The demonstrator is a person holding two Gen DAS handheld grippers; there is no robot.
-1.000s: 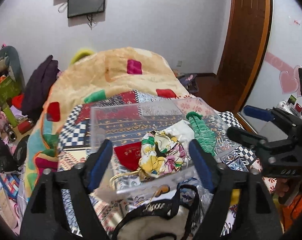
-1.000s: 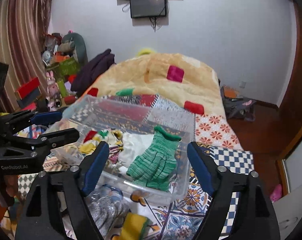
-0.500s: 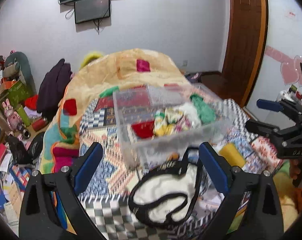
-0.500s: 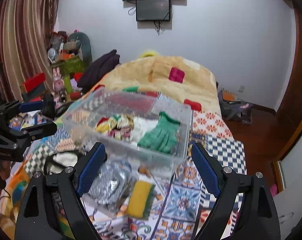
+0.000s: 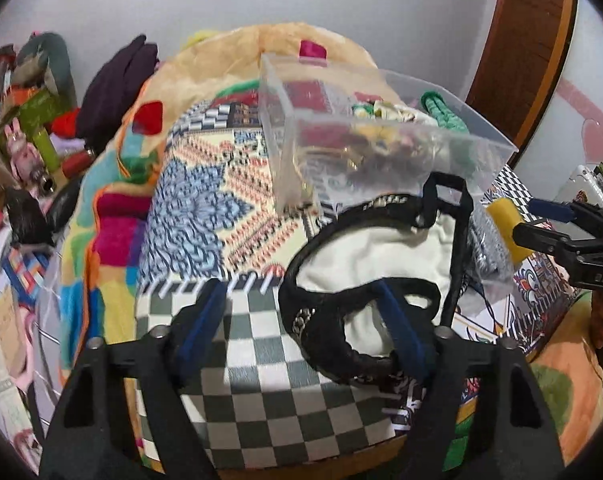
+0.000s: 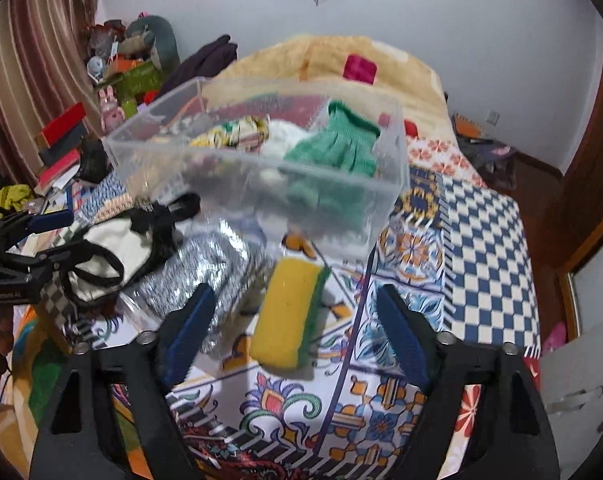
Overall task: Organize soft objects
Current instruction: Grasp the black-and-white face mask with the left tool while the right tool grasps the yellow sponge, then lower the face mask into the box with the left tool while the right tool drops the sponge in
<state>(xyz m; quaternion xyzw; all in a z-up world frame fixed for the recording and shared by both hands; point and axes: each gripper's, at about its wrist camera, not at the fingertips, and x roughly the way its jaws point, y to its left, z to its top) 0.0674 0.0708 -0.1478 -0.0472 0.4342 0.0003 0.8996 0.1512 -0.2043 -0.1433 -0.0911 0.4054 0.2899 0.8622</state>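
Two spread, empty claws here: right claw [image 6: 291, 332] had the yellow sponge [image 6: 288, 315] lying dead ahead between its fingers, long axis pointing toward the clear bin [image 6: 261, 168] by the bed's near edge. Left claw [image 5: 301, 332] straddled the cream bag [image 5: 373, 252], probably not touching.

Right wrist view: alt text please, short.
The open right gripper hovers over a yellow-green sponge on a patterned bedspread. Beyond it, a clear bin holds green gloves; a silvery fabric and a black-trimmed cream bag lie left.
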